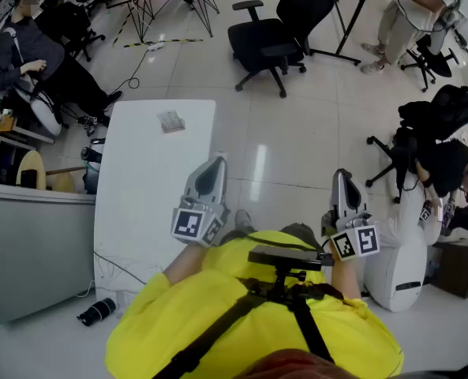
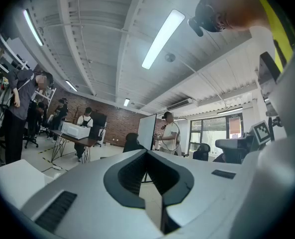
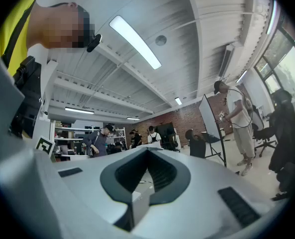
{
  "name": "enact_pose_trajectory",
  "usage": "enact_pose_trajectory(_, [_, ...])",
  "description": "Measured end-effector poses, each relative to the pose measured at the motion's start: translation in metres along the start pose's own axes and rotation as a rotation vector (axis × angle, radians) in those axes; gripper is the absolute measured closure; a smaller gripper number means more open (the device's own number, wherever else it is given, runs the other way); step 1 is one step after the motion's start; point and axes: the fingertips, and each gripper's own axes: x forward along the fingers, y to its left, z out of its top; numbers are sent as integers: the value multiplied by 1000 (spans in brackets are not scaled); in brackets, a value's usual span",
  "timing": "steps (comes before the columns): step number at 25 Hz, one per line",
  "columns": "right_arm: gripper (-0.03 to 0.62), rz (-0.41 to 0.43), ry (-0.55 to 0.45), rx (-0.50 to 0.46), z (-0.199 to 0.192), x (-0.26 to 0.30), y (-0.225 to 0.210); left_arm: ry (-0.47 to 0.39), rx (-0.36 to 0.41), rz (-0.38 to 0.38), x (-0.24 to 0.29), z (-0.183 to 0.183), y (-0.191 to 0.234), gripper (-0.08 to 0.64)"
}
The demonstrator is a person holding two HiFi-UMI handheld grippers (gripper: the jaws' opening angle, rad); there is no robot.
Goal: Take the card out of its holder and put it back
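A small clear card holder with a card lies near the far end of the white table, at the left of the head view. Both grippers are held close to the chest of the person in the yellow shirt, pointing up and away, well short of the holder. The left gripper hangs over the table's right edge with its jaws together and nothing between them. To the right, over the floor, the right gripper is also shut and empty. Both gripper views show only ceiling and room.
A black office chair stands beyond the table. One person sits at the far left and another stands at the top right. A grey cabinet flanks the table's left; a black cylinder lies on the floor. A white rounded machine stands right.
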Motion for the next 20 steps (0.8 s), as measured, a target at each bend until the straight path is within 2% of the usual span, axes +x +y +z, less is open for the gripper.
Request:
enact_pose_trajectory(7, [584, 46, 44, -10, -15, 78, -8, -9, -22, 66, 39, 1, 63, 555])
enact_pose_trajectory(12, [584, 182, 81, 4, -34, 162, -22, 0, -23, 172, 74, -6, 97, 555])
enact_pose_trajectory(14, [584, 269, 96, 16, -41, 205, -24, -8, -4, 239, 91, -1, 119, 555])
enact_pose_trajectory(18, [584, 474, 139, 49, -52, 297, -21, -42, 4, 478, 100, 15, 171, 555])
enact_pose_trajectory(20, [584, 579, 148, 50, -49, 341, -19, -65, -3, 569, 106, 24, 186, 555])
